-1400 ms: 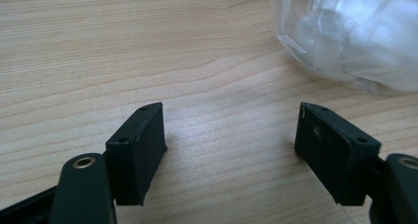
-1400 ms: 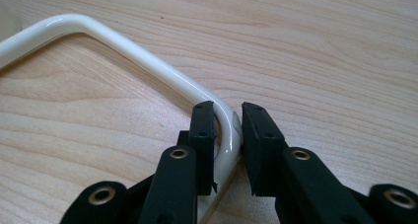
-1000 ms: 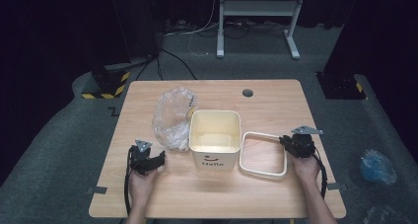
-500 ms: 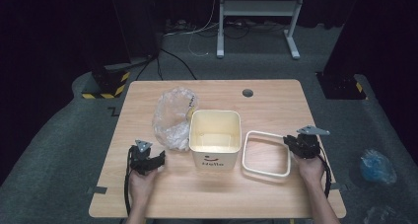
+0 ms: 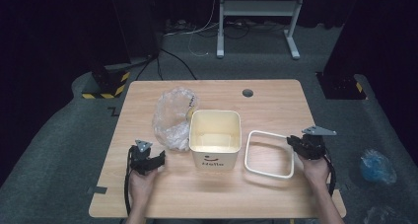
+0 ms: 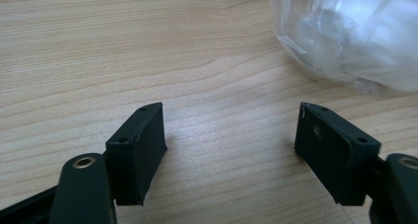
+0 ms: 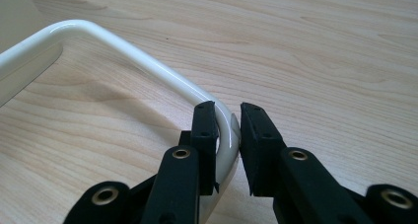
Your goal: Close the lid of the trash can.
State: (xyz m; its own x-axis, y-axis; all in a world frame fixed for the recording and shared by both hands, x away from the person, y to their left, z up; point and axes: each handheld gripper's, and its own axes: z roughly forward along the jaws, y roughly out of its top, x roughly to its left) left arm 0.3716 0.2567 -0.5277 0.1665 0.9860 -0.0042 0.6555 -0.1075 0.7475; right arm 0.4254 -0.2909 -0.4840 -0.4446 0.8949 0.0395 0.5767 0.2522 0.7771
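White frame (image 7: 123,51) corner between right tool (image 7: 227,116) pads

The high view looks forward and down from above the person's side and takes in the whole counter (image 5: 276,110). The 2 claw cameras sit low and very near the wood. The left one shares the plastic bag (image 6: 355,31) with the high view, and the right one shares the white frame (image 7: 123,46).

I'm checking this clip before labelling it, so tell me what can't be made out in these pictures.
- Contents of the plastic bag: high view, crumpled film blurs them; cut off by the edge in the left gripper view.
- Small lettering on the cream bin: high view, too small to be sure of.
- Far side of the white frame held by the right hand-held gripper: right gripper view, cut off.
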